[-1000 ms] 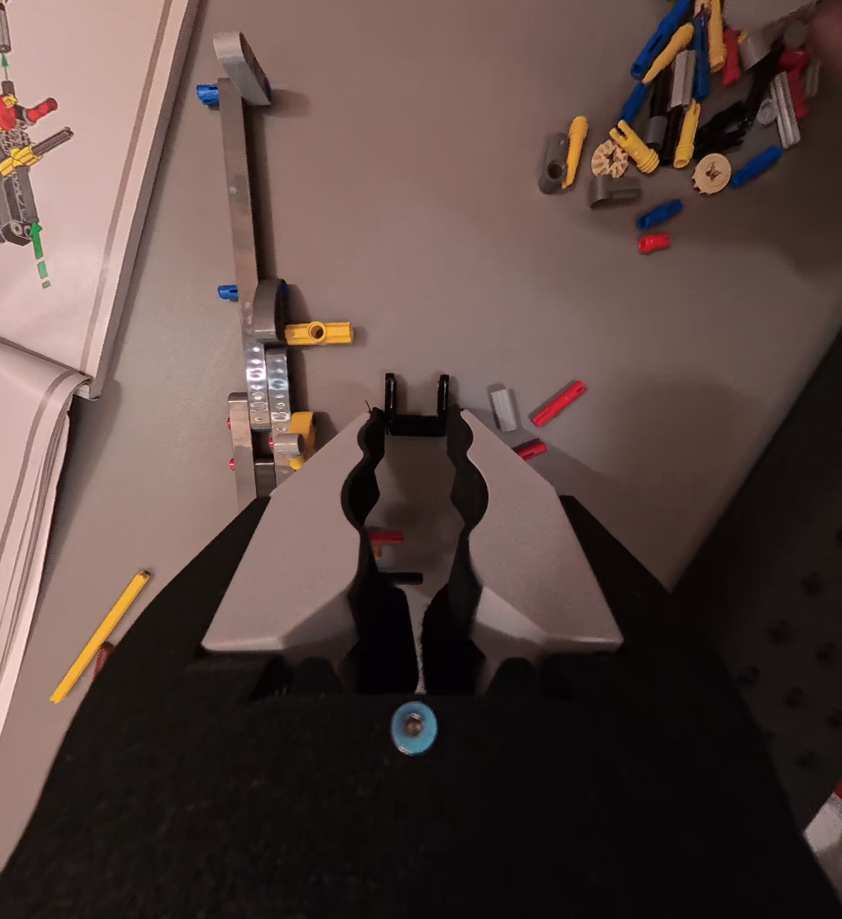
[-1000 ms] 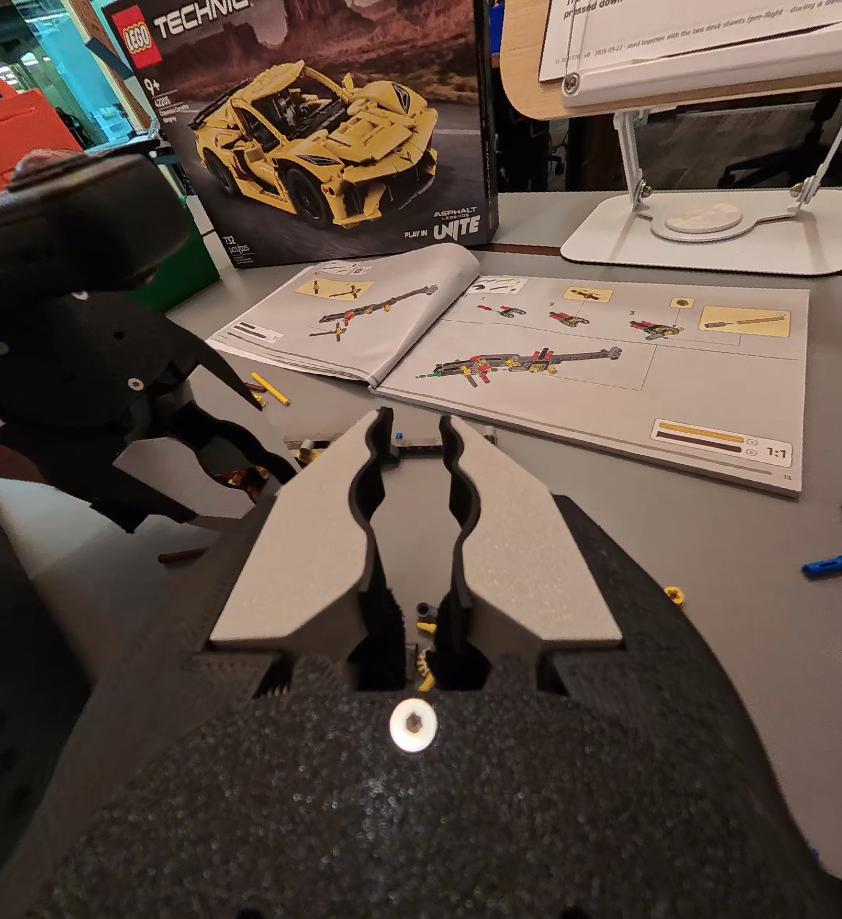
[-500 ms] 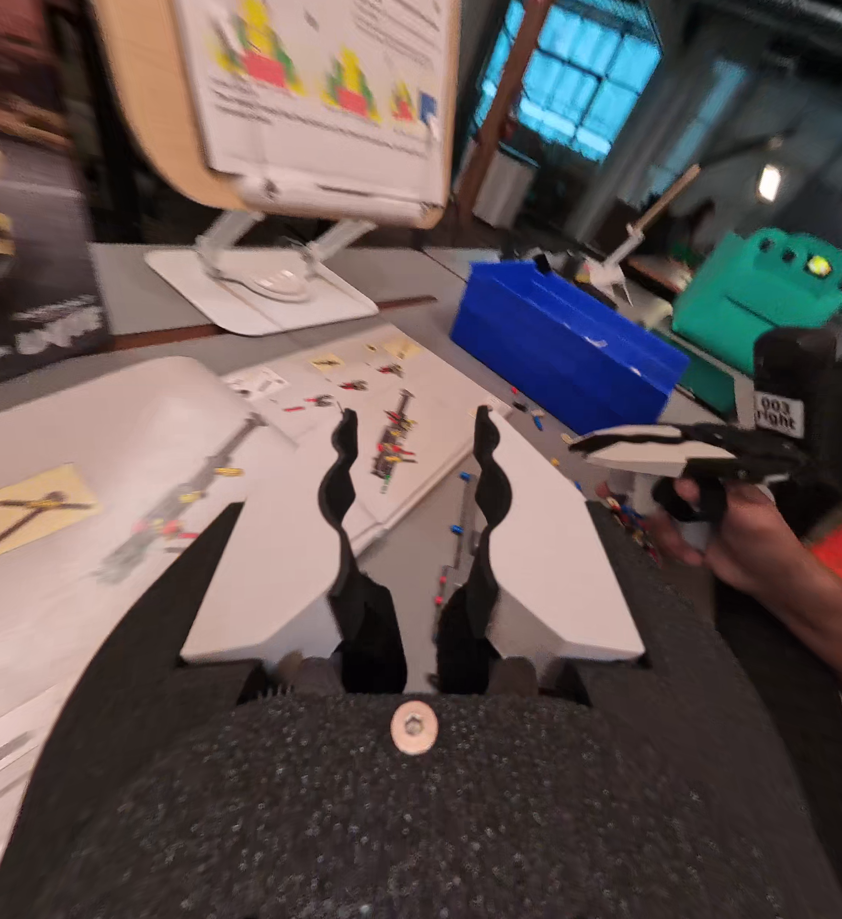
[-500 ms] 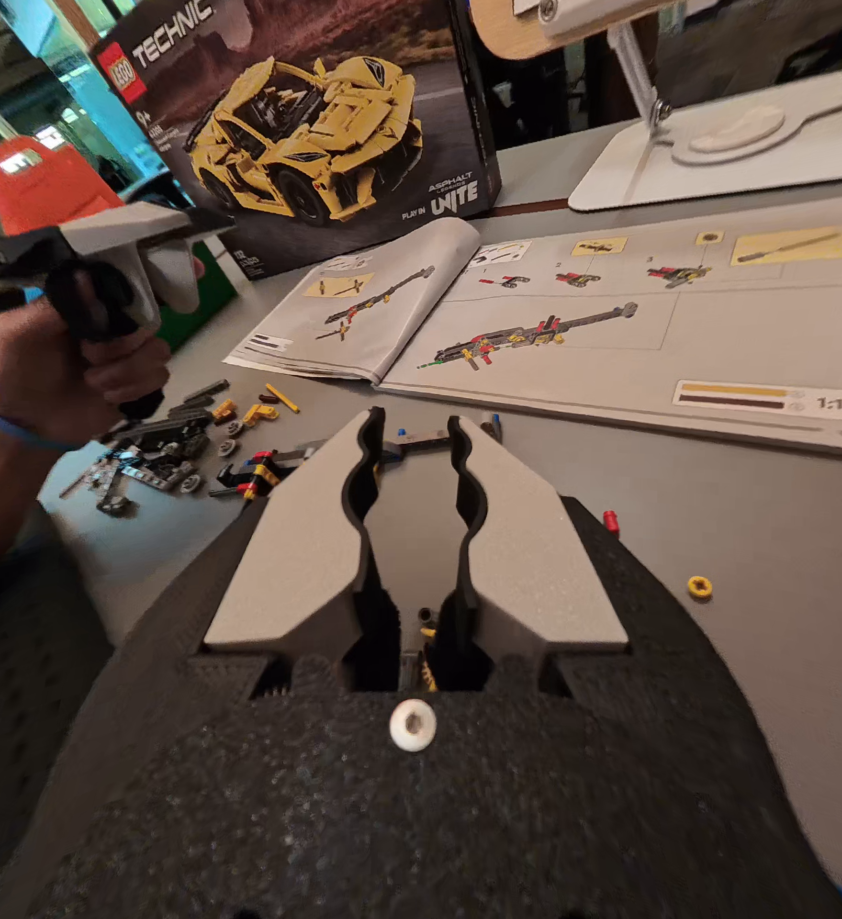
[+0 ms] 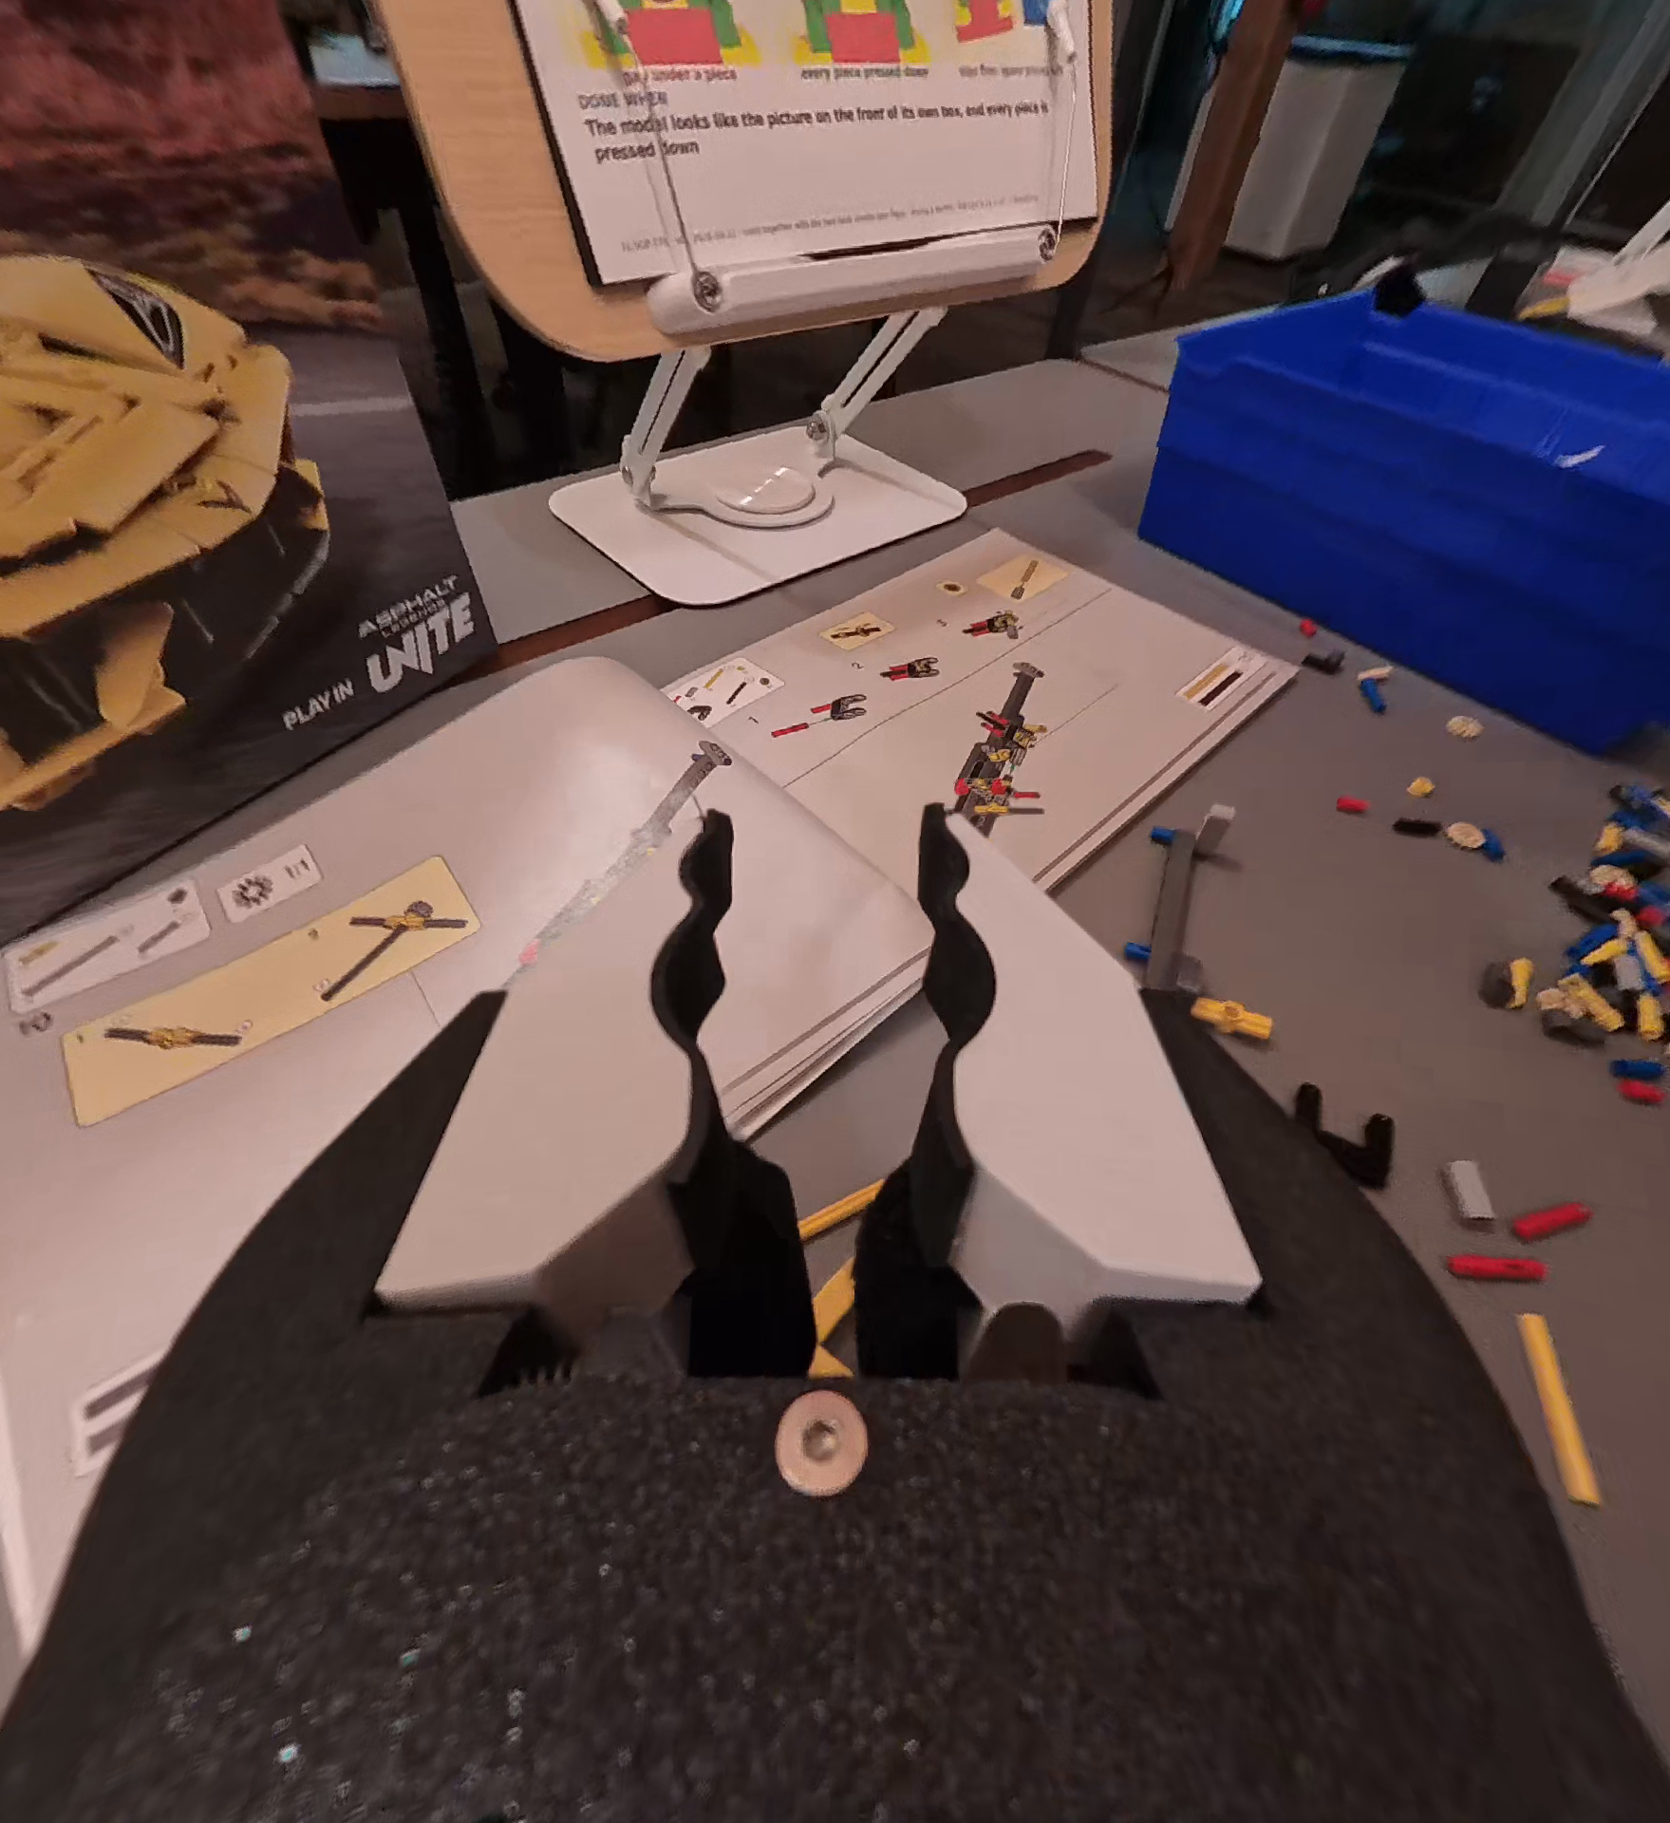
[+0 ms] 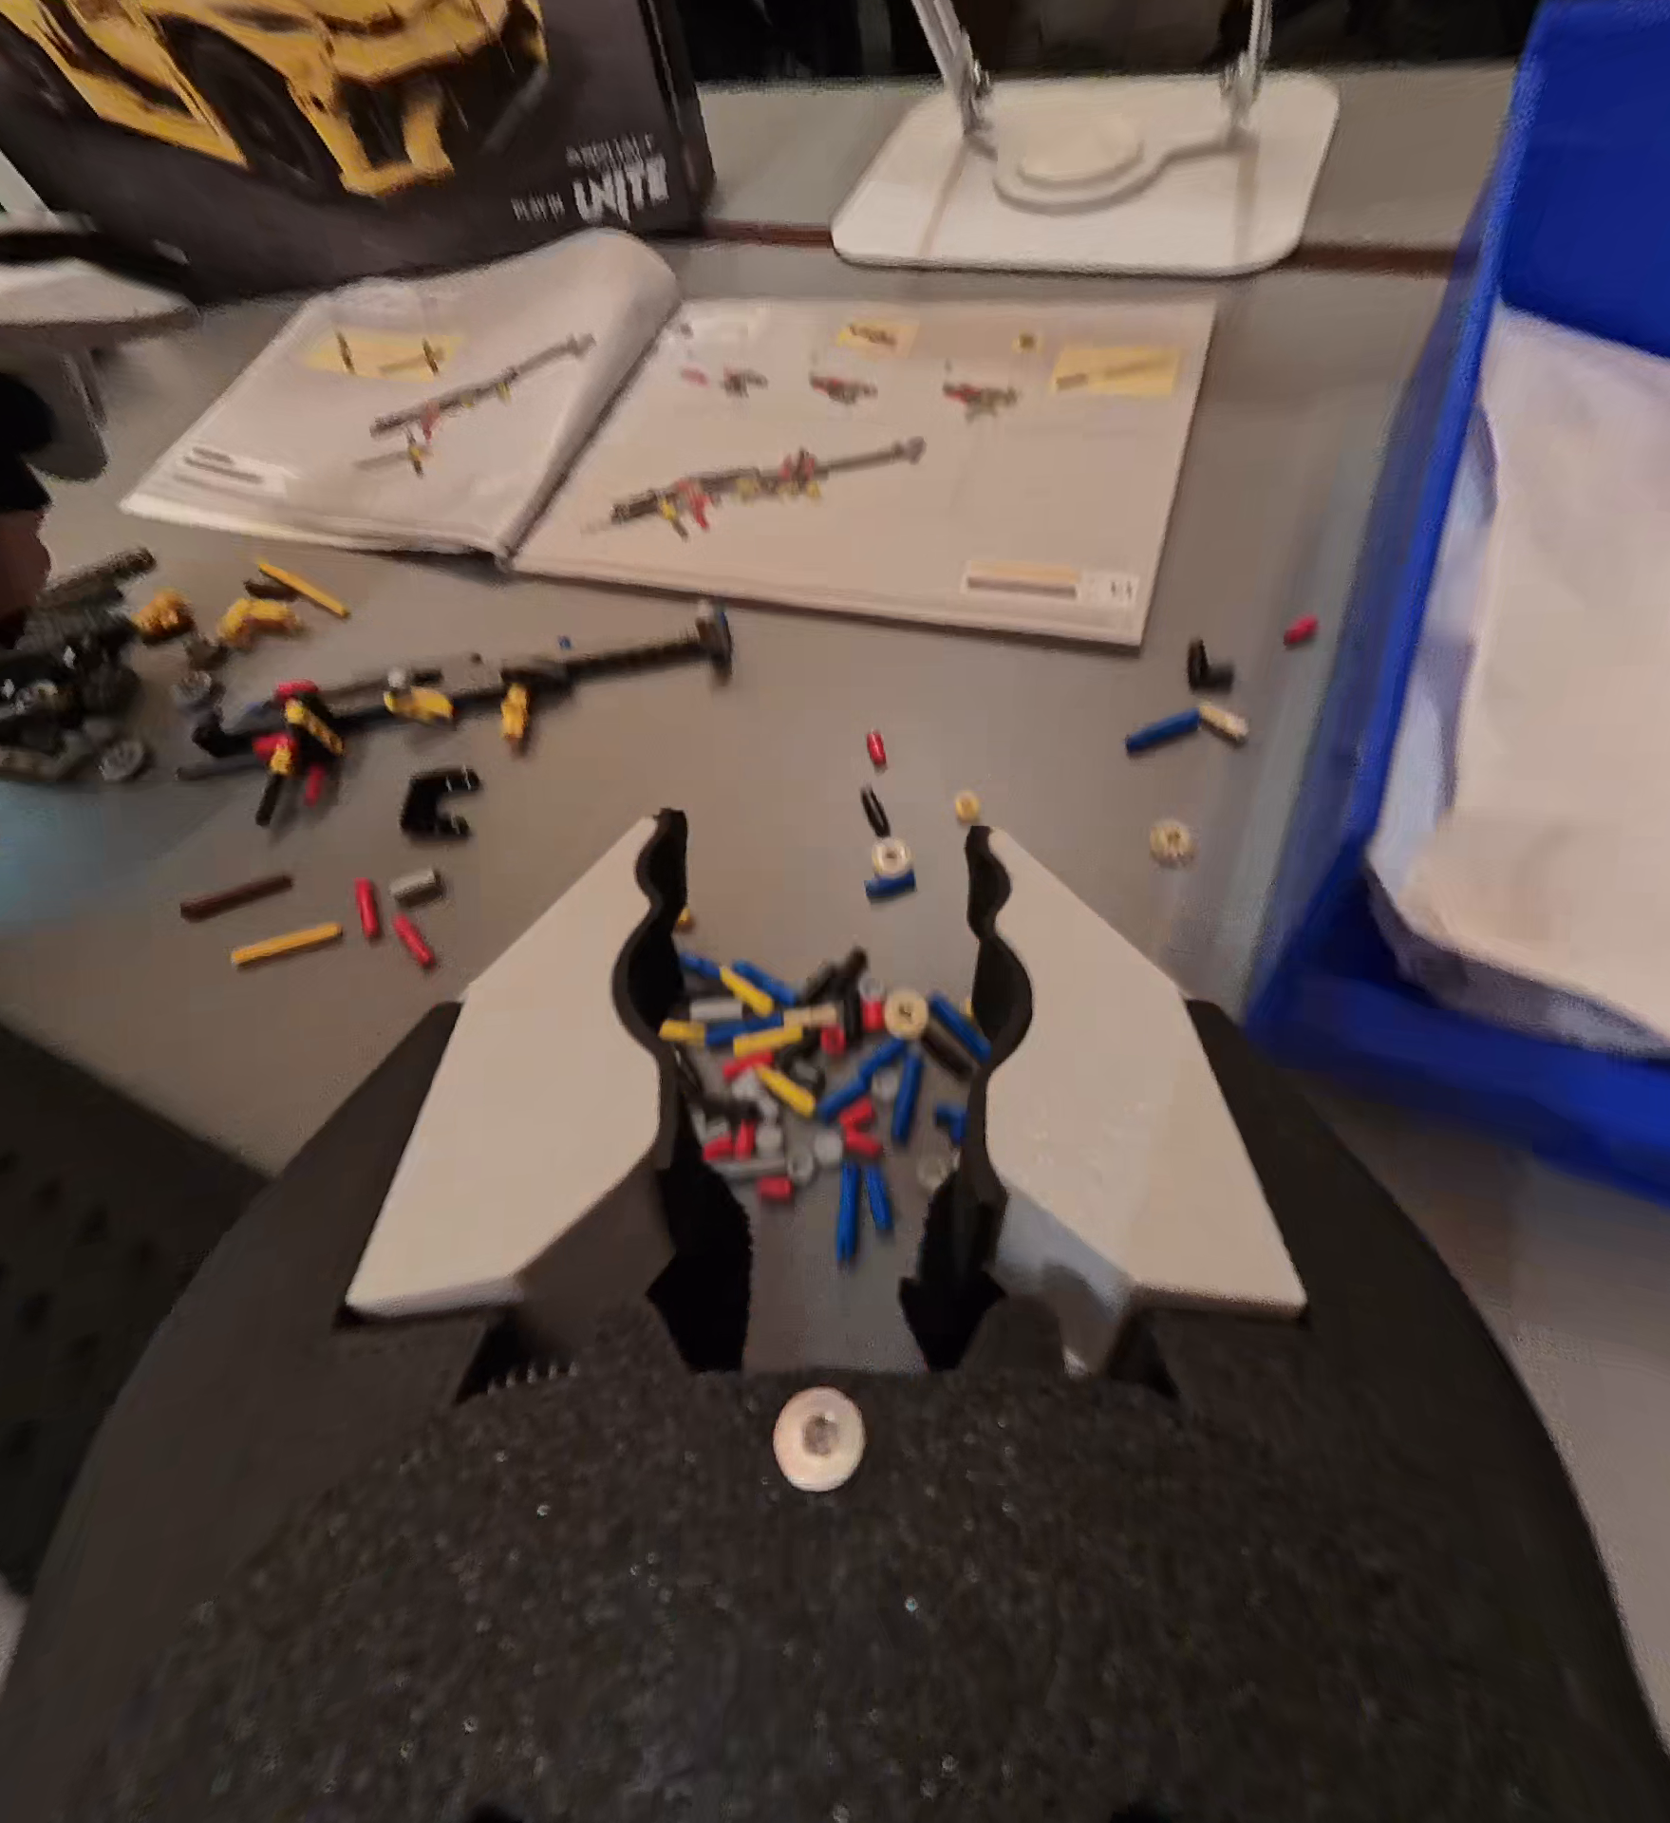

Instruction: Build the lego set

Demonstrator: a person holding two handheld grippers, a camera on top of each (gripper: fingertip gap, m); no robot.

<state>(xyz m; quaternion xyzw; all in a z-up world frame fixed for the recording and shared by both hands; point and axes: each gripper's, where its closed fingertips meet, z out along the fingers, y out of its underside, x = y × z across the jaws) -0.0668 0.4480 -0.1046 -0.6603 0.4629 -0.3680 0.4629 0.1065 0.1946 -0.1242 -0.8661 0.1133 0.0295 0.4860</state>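
My left gripper [image 5: 821,829] is open and empty, raised over the open instruction booklet [image 5: 811,888]. A black fork piece [image 5: 1348,1134] lies on the table to its right, near a grey beam assembly [image 5: 1178,908]. My right gripper [image 6: 823,834] is open and empty, hovering over a pile of small blue, yellow, red and black pins [image 6: 811,1065] seen between its fingers. In the right wrist view, the long partly built assembly [image 6: 475,691] lies in front of the booklet [image 6: 712,444], with the black fork piece [image 6: 436,794] just below it.
A blue bin [image 5: 1462,513] [image 6: 1383,888] stands at the right. The set's box [image 5: 170,493] and a white document stand [image 5: 762,513] are at the back. Loose axles and pins [image 6: 318,927] and another sub-assembly [image 6: 22,691] lie at the left. A yellow axle [image 5: 1556,1401] lies near the front. My hands' fingertips stand some 30 centimeters from each other. My left gripper's tips are some 15 centimeters from the black fork piece [image 6: 436,794]. The grey beam assembly [image 5: 1178,908] lies around 15 centimeters away from my left fingertips. Look for it in the right wrist view [image 6: 638,663] too.
My left gripper rose from the table, tilted toward the booklet and opened; the black fork piece once at its tips lies on the table. My right gripper opened wider and moved right over the pile.
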